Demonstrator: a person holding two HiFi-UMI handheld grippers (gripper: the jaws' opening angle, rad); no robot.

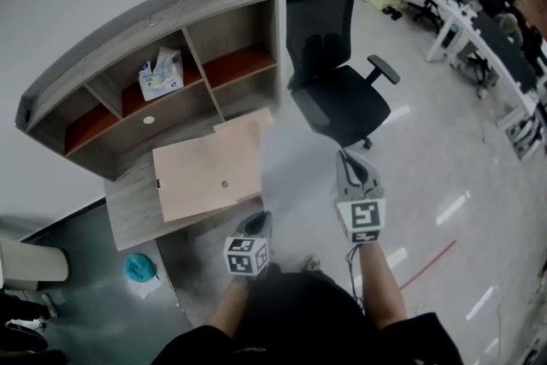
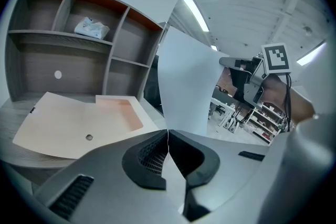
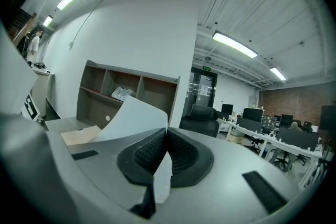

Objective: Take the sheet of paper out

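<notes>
A white sheet of paper [image 1: 299,171] hangs in the air between my two grippers, off the desk's right edge. My left gripper [image 1: 259,224] is shut on its near left edge, and in the left gripper view the sheet [image 2: 189,86] rises upright from the closed jaws [image 2: 168,132]. My right gripper [image 1: 352,165] is shut on the sheet's right edge; in the right gripper view the paper [image 3: 134,118] curves away to the left from the jaws [image 3: 167,131]. A tan folder [image 1: 209,171] lies open and flat on the desk [image 1: 128,214], left of the sheet.
A grey shelf unit [image 1: 171,55] stands on the desk against the wall, with a tissue pack [image 1: 161,74] in one compartment. A black office chair [image 1: 338,73] stands just beyond the sheet. A teal object [image 1: 139,267] lies on the floor. Office desks [image 1: 453,4] fill the far right.
</notes>
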